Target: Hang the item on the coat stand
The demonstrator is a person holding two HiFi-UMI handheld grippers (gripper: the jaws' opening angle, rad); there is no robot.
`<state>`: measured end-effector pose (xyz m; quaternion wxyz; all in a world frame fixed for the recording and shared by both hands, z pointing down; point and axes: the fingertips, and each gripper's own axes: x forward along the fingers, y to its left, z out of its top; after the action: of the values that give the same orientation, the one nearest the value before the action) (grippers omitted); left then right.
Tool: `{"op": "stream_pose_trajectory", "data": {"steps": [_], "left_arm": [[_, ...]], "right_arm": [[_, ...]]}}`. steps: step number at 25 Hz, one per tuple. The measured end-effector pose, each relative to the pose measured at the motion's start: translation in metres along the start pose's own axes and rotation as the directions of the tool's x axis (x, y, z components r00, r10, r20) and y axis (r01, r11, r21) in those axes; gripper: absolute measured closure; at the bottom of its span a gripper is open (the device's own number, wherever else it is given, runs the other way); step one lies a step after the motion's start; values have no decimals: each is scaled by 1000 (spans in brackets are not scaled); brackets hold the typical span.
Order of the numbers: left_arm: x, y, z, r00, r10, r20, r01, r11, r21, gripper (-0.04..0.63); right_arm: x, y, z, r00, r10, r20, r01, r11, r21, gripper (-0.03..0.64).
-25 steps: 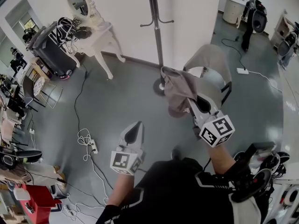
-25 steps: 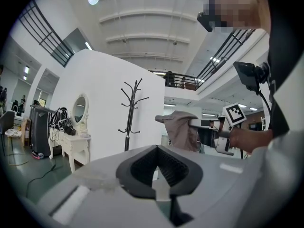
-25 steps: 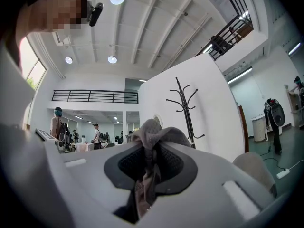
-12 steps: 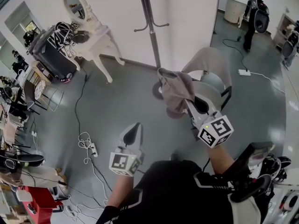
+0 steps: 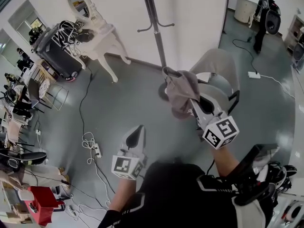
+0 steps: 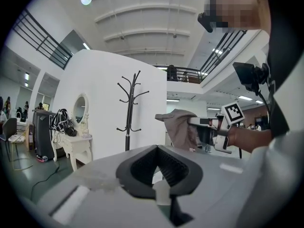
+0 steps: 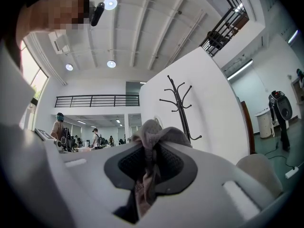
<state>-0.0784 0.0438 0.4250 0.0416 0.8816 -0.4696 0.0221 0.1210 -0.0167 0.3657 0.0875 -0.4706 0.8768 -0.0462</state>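
A black coat stand with curved hooks rises in front of a white wall. Its round base is partly hidden behind a grey-brown garment. My right gripper is shut on that garment and holds it up level, just in front of the stand. In the right gripper view the garment is bunched between the pads, with the coat stand beyond. My left gripper is lower left, shut on nothing. The left gripper view shows the coat stand and the hanging garment.
A beige chair stands right of the stand's base. A white dressing table with an oval mirror and a dark cart are at the left. Cables and a power strip lie on the grey floor.
Both grippers have moved a little nearer the coat stand, which looks slightly larger in the gripper views. The garment stays gripped in the right gripper.
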Motion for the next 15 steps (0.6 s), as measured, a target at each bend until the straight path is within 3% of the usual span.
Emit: {"op": "stream_pose_trajectory", "data": {"steps": [15], "left_arm": [[62,26,1,997,-80,7,80,996,-26,566]], "right_arm": [[33,-33,1,997,-74,-6,74,997,-20,566]]}}
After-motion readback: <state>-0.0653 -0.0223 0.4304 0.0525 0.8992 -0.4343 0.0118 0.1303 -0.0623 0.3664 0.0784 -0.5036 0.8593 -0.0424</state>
